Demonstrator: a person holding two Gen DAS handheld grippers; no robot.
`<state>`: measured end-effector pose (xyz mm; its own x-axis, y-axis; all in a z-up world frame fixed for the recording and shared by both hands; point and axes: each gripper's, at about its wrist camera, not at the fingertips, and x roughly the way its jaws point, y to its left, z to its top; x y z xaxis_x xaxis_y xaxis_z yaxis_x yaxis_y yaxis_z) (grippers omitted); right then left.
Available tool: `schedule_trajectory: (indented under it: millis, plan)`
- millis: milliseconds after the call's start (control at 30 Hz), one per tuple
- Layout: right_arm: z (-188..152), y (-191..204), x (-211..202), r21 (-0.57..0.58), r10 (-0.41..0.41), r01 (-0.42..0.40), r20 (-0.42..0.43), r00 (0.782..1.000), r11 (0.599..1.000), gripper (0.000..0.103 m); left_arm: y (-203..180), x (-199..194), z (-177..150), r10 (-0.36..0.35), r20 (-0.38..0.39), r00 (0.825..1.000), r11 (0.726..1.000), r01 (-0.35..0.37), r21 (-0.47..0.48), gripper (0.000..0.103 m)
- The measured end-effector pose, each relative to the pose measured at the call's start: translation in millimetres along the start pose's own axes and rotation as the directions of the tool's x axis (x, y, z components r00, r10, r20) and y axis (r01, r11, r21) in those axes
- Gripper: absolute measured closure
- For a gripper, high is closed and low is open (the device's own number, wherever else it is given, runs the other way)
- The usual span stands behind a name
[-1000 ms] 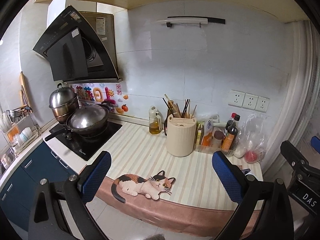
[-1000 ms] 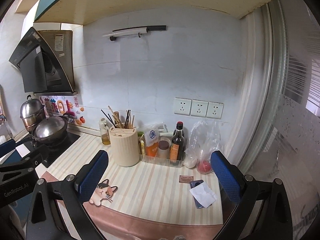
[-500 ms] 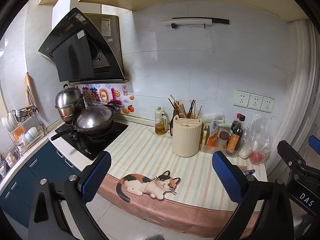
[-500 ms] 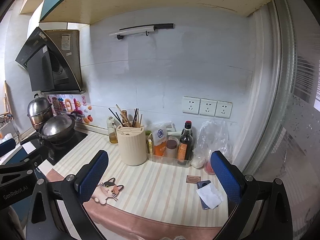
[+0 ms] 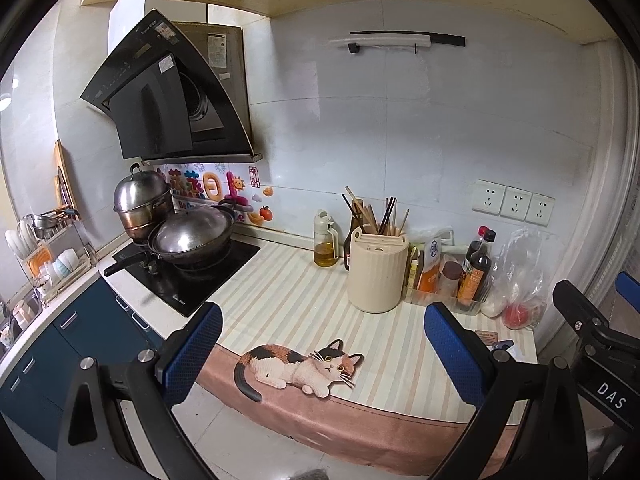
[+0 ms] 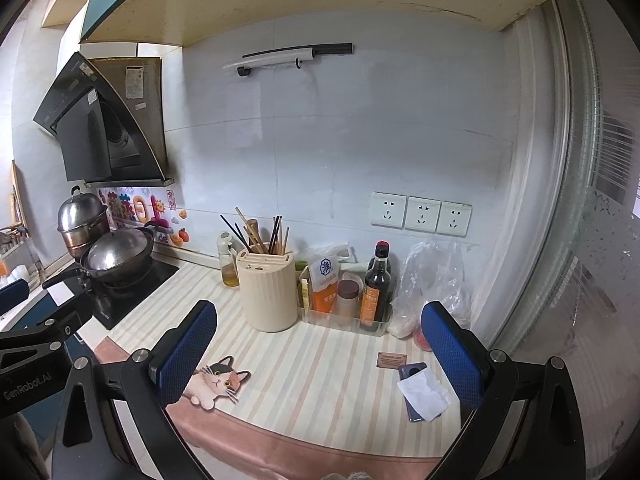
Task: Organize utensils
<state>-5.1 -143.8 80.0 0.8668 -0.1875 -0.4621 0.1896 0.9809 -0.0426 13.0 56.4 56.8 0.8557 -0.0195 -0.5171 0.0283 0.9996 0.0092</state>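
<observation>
A cream utensil holder (image 5: 376, 274) stands at the back of the striped counter, with several chopsticks (image 5: 380, 214) sticking up from it; it also shows in the right wrist view (image 6: 270, 290). My left gripper (image 5: 322, 354) is open and empty, hanging in front of the counter's front edge. My right gripper (image 6: 318, 350) is open and empty, level with the counter's front edge, well short of the holder. The right gripper's body shows at the right of the left wrist view (image 5: 596, 344).
An oil bottle (image 5: 325, 246) stands left of the holder. A clear tray with sauce bottles (image 6: 376, 284) and a plastic bag (image 6: 434, 280) are to its right. A wok (image 5: 192, 234) and steel pot (image 5: 140, 204) sit on the hob. A crumpled paper (image 6: 424, 392) lies front right.
Both grippers have drifted left and a little back from the counter, so the holder and bottles sit further right in both views. Both stay open and empty.
</observation>
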Motion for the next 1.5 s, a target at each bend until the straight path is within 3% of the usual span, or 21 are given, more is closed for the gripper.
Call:
schedule_trajectory:
  millis: [1500]
  plan:
    - [-5, 6, 7, -0.001, -0.007, 0.007, -0.032, 0.999, 1.0, 0.0, 1, -1, -11, 0.009, -0.024, 1.0, 1.0, -0.01, -0.02, 0.0]
